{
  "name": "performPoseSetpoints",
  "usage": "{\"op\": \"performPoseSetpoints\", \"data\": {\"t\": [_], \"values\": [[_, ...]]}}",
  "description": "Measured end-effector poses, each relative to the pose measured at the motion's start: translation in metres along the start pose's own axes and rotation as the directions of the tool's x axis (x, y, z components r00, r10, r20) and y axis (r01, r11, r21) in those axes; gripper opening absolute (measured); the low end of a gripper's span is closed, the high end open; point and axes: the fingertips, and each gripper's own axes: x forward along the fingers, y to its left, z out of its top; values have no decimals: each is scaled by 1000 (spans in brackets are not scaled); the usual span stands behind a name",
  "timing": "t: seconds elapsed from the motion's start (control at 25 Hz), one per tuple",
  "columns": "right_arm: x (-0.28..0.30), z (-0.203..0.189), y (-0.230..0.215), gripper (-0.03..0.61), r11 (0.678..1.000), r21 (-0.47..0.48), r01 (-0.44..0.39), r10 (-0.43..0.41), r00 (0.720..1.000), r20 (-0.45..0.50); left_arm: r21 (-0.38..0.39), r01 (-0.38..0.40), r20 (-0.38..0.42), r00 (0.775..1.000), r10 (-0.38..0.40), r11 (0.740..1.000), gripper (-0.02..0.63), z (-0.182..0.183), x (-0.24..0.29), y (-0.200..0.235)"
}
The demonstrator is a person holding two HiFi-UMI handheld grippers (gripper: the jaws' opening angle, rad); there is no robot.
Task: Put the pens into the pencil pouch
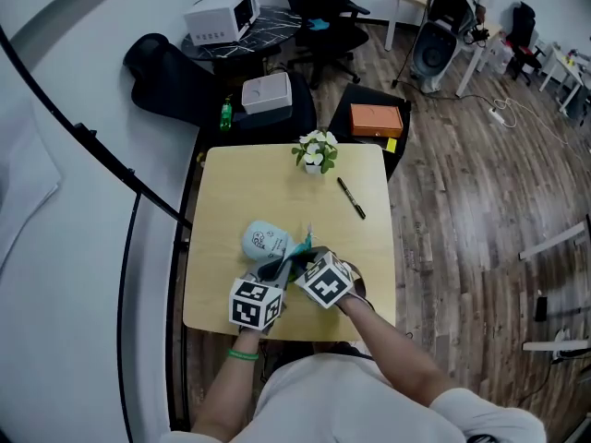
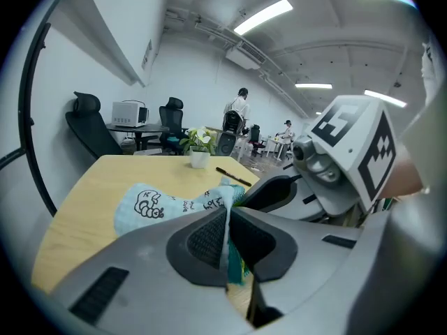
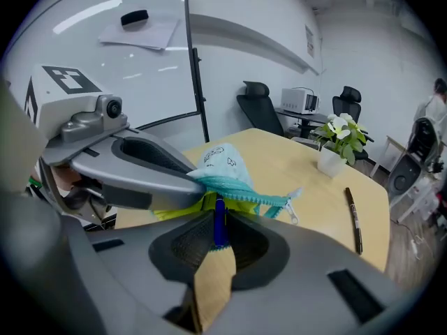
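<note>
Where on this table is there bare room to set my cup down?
The widest bare patch is the far left of the table, between the flower pot, the pouch and the left edge. A smaller one lies by the right edge, nearer than the black pen. The near edge is crowded: the left gripper and right gripper meet there at the pouch.

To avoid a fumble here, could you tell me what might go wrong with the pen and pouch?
The left tongs pinch only a thin fabric edge of the pencil pouch; it could slip free and the mouth close. The blue pen in the right tongs sits right at the teal zipper, so it might snag there instead of going in.
</note>
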Motion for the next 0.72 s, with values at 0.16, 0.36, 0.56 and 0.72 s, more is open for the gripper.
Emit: {"op": "performPoseSetpoints", "data": {"t": [0.16, 0.36, 0.56, 0.72], "values": [[1, 7, 7, 62, 999, -40, -25, 27, 999, 44, -75, 98, 45, 994, -95, 992, 21, 7, -7, -13], [5, 10, 16, 63, 996, -66, -62, 67, 995, 73, -130, 170, 57, 985, -164, 977, 21, 9, -16, -16], [5, 15, 17, 68, 994, -82, -65, 73, 993, 93, -129, 150, 66, 988, -143, 980, 21, 12, -18, -11], [-9, 27, 14, 187, 993, -104, -63, 79, 985, 150, -133, 92, 96, 992, -80, 987, 21, 20, -17, 2]]}}
